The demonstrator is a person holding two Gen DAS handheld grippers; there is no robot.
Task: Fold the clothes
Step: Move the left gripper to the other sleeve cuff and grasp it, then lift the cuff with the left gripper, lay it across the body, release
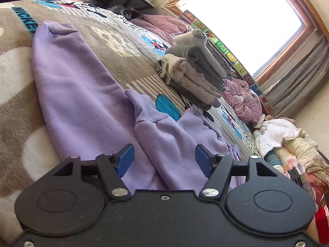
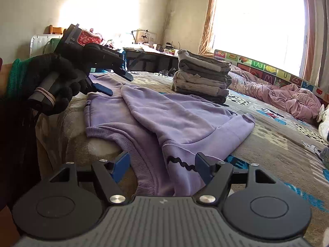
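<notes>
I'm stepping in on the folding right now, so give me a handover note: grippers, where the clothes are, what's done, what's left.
Left gripper: open, purple fabric between its fingers, not pinched.
Right gripper: open over the near hem, nothing gripped.
Purple sweatshirt: spread on the blanket, sleeves laid inward over the body.
Folded stack: sits on the bed behind the sweatshirt.
Done: the stack, the sleeve folds.
Left: fold the body and add it to the stack. Unfolded clothes remain by the far edge.
</notes>
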